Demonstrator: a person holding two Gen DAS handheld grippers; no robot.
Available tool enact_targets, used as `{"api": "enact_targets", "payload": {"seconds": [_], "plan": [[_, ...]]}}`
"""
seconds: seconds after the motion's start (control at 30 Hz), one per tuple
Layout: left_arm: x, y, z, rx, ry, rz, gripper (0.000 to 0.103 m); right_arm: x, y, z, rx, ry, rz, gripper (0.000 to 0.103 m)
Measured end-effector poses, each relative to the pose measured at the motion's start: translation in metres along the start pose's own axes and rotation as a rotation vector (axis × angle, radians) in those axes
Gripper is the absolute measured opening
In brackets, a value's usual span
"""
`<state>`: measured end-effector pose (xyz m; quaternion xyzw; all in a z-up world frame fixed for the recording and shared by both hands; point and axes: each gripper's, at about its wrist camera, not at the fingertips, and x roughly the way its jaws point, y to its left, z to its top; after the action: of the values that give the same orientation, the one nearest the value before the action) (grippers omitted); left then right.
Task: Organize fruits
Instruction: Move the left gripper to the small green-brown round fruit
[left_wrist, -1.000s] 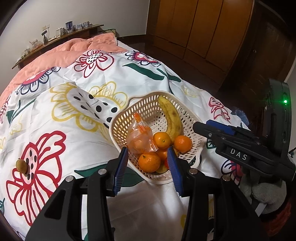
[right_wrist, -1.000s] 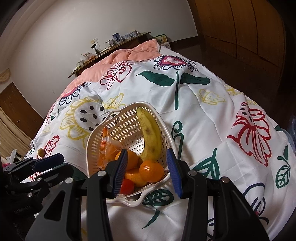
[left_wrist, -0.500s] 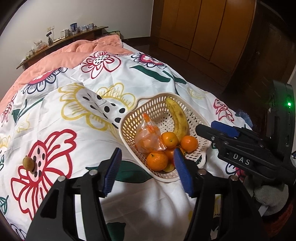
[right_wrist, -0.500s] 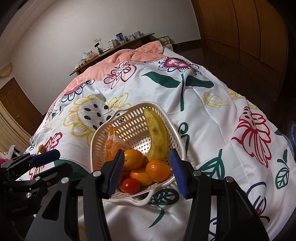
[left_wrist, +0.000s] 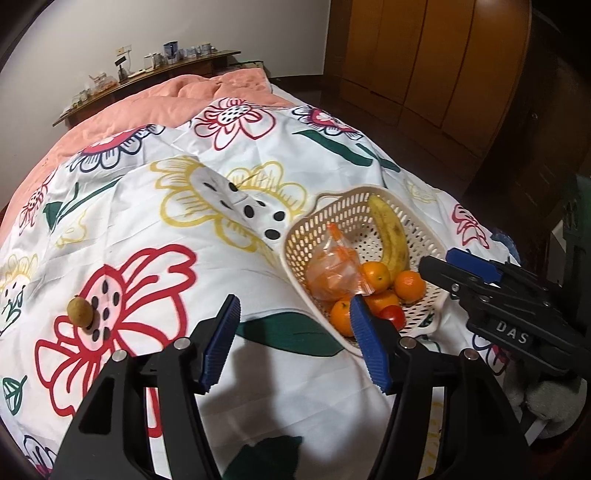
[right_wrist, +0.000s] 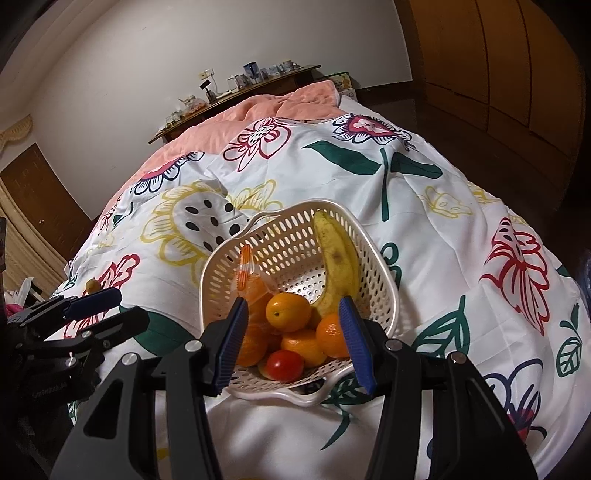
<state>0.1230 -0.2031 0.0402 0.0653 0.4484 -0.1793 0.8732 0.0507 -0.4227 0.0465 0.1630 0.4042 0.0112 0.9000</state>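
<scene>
Cream perforated basket (right_wrist: 388, 291) sits on the flowered bedspread (left_wrist: 155, 229), near the bed's foot-end edge, toward the side by the wooden wardrobe (left_wrist: 424, 59). It tilts a little on the soft cover.

Contents: a banana (right_wrist: 338, 258) leaning up the far-right wall; several oranges (right_wrist: 288, 312) heaped at the near end; a red tomato (right_wrist: 285, 364) lowest, at the near rim; a clear plastic bag (left_wrist: 330, 269) with orange print along the left wall, touching the oranges.

One small yellow-brown fruit (left_wrist: 79, 312) lies alone on the bedspread, on a red flower print, well apart from the basket and toward the bed's opposite side edge.

Right gripper (right_wrist: 293, 343) hangs over the near rim of the basket, pointing down at the fruit heap. Jaws moderately apart, nothing clamped; the oranges show through the gap, pads clear of them.

Left gripper (left_wrist: 295, 343) is over bare bedspread between the lone fruit and the basket. Jaws are opening, gap already wide, nothing between the pads. Its right finger overlaps the basket's near corner in the view; contact not discernible.

Beyond the bedspread: peach blanket (left_wrist: 155, 99) at the head end, then a cluttered shelf (left_wrist: 147, 74) against the wall.
</scene>
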Motion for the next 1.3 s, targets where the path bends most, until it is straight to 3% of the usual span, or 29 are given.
{"api": "enact_targets", "payload": {"seconds": [0.57, 0.7, 0.8, 0.93, 1.3], "plan": [[-0.023, 0.086, -0.004, -0.156, -0.040, 0.099, 0.068, -0.004, 0.027, -0.003, -0.051, 0.006, 0.051, 0.052], [-0.024, 0.117, -0.008, -0.215, -0.029, 0.121, 0.058, -0.002, 0.027, -0.004, -0.048, 0.013, 0.053, 0.052], [-0.023, 0.135, -0.009, -0.261, -0.019, 0.126, 0.056, 0.000, 0.026, -0.005, -0.045, 0.019, 0.057, 0.052], [-0.016, 0.158, -0.007, -0.322, 0.008, 0.113, 0.043, 0.001, 0.026, -0.005, -0.043, 0.022, 0.057, 0.052], [-0.007, 0.171, -0.001, -0.344, 0.018, 0.132, 0.041, 0.002, 0.025, -0.004, -0.040, 0.023, 0.057, 0.052]]}}
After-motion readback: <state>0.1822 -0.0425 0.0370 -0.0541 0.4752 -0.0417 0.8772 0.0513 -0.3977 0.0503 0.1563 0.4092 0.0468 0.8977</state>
